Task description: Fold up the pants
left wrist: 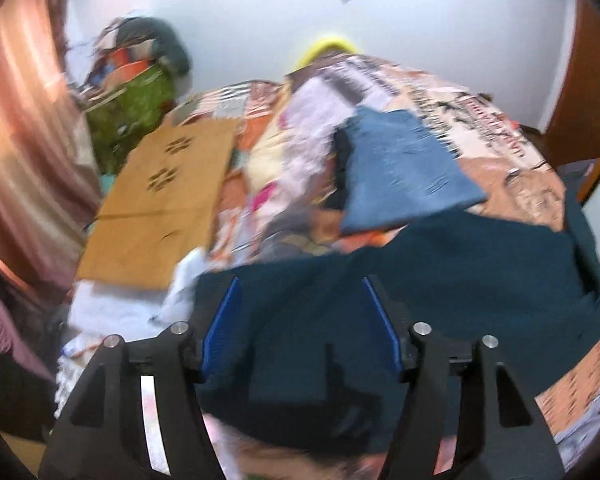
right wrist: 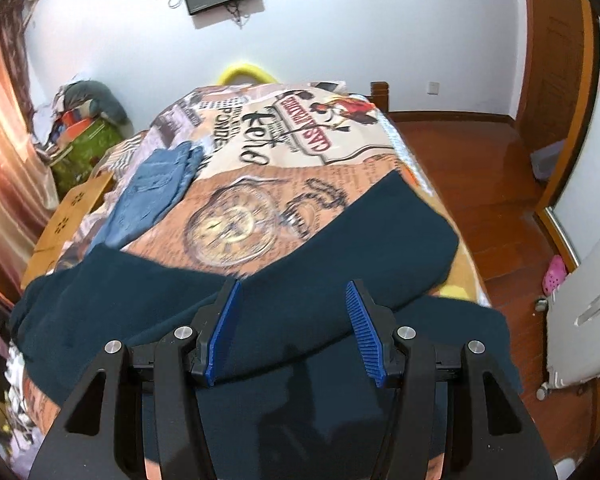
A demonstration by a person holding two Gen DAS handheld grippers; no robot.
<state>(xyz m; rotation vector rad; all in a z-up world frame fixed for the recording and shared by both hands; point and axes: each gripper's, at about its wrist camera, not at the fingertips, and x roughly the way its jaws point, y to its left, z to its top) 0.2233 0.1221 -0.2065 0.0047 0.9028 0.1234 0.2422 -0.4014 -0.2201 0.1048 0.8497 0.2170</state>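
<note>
both open tools (left wrist: 300, 286) (right wrist: 292, 286) seemingly just over dark pants (right wrist: 284, 280)

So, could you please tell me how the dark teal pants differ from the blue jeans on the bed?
The dark teal pants are plain and spread wide across the near end of the bed; the blue jeans are paler denim, folded into a compact shape farther back. The pants lie right under both open grippers; the jeans lie out beyond them. Both rest on the printed bedspread.

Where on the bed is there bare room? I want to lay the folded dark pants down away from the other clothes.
Free: the clock-printed stretch of bedspread, bordered by the dark teal pants in front and the folded jeans to the left; also the lettered area beyond it. Crowded: the left edge, with cardboard and loose clothes.
</note>
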